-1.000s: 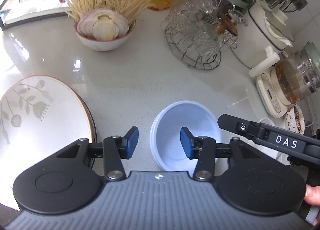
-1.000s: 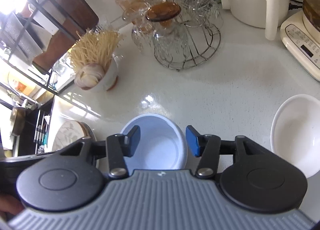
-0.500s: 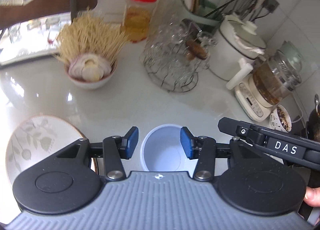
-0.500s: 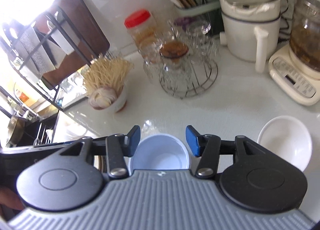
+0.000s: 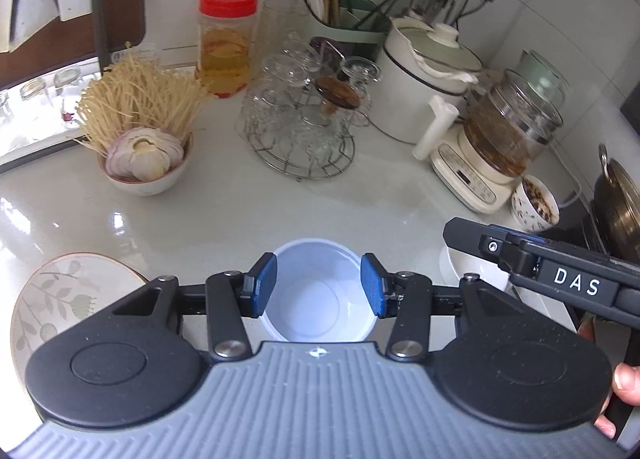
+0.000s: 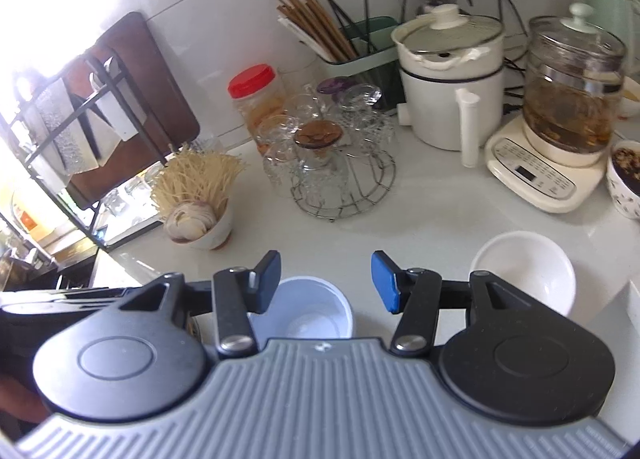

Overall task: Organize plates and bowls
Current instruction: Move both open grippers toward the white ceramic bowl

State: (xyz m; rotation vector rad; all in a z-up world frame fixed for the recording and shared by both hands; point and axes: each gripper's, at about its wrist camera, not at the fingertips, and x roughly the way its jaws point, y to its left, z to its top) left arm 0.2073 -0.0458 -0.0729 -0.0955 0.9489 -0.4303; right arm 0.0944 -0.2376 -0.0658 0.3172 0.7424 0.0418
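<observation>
A pale blue-white bowl (image 5: 316,311) stands empty on the white counter. In the left wrist view it shows between and below the fingers of my left gripper (image 5: 319,291), which hangs open above it without touching. A leaf-patterned plate (image 5: 60,299) lies to the left. A white bowl (image 5: 476,271) sits to the right, partly behind the right gripper's black body (image 5: 560,271). In the right wrist view my right gripper (image 6: 325,279) is open and holds nothing. The blue-white bowl (image 6: 312,315) lies under its left finger, the white bowl (image 6: 524,271) beyond its right finger.
Behind stand a bowl of noodles and onion (image 5: 146,163), a wire rack of glasses (image 5: 304,131), a red-lidded jar (image 5: 228,43), a white pot (image 5: 424,87) and a glass kettle (image 5: 504,139). A speckled cup (image 5: 534,207) and a wok (image 5: 620,199) crowd the right edge.
Both grippers have risen and pulled back, so the blue-white bowl looks smaller and more of the back wall shows. The bowl stays on the counter. Neither pair of jaws changed width.
</observation>
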